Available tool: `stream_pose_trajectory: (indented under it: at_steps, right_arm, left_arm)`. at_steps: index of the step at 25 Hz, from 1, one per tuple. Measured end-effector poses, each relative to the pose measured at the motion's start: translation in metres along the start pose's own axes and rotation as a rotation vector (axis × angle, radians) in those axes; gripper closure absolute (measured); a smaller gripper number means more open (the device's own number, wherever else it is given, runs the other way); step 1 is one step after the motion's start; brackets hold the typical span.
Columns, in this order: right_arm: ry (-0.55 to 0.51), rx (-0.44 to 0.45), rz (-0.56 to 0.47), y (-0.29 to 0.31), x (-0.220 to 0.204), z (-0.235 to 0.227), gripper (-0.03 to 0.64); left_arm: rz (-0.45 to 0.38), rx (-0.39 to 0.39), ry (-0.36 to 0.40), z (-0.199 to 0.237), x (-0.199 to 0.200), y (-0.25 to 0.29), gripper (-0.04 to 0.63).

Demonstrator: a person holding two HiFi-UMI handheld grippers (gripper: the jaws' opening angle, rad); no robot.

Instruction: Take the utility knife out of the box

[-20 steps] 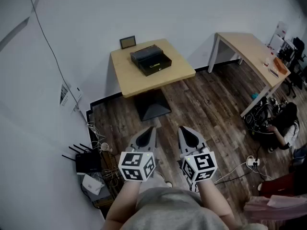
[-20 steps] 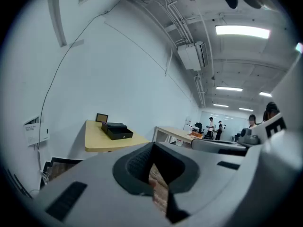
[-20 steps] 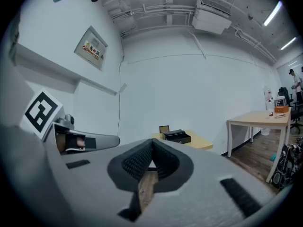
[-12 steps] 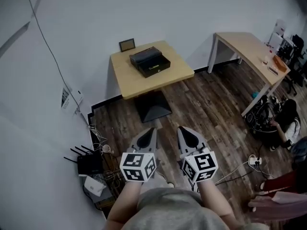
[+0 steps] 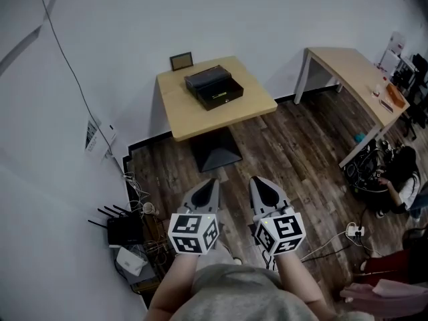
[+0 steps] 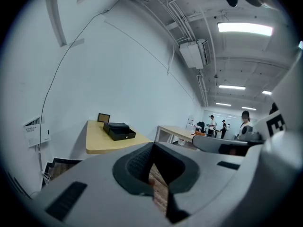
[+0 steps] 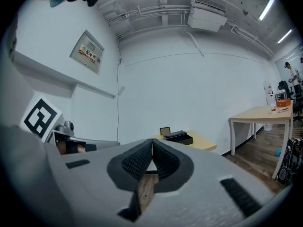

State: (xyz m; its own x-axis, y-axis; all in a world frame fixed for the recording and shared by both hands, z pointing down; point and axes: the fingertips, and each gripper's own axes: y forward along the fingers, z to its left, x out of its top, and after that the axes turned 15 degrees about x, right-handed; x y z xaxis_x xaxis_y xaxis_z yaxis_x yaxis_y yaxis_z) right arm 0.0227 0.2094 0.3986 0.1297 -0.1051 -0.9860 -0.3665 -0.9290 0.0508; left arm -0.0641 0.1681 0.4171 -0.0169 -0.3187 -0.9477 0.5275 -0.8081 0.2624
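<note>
A black box (image 5: pixel 213 87) with its lid laid back stands on a small square wooden table (image 5: pixel 244 109) by the white wall; it also shows as the box (image 6: pixel 118 130) and the box (image 7: pixel 178 137) far off in both gripper views. No utility knife can be made out at this distance. My left gripper (image 5: pixel 206 184) and right gripper (image 5: pixel 263 184) are held side by side well short of the table, both shut with nothing between the jaws. Each points roughly level toward the table.
A small dark picture frame (image 5: pixel 180 61) stands behind the box. A longer wooden desk (image 5: pixel 354 79) is at the right, with a seated person (image 5: pixel 401 172) and cables beyond it. A router and tangled cables (image 5: pixel 130 229) lie on the floor by the left wall.
The view has shifted slightly, so the table sits a little lower and further right in the head view. Both grippers keep their pose, shut.
</note>
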Motion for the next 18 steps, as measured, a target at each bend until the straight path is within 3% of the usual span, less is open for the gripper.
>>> stream_pose_trajectory:
  at_steps: [18]
  right_arm:
    - [-0.019, 0.034, 0.038, 0.155, 0.024, -0.056, 0.615]
  left_arm:
    - [0.043, -0.014, -0.033, 0.080, 0.045, 0.140, 0.592]
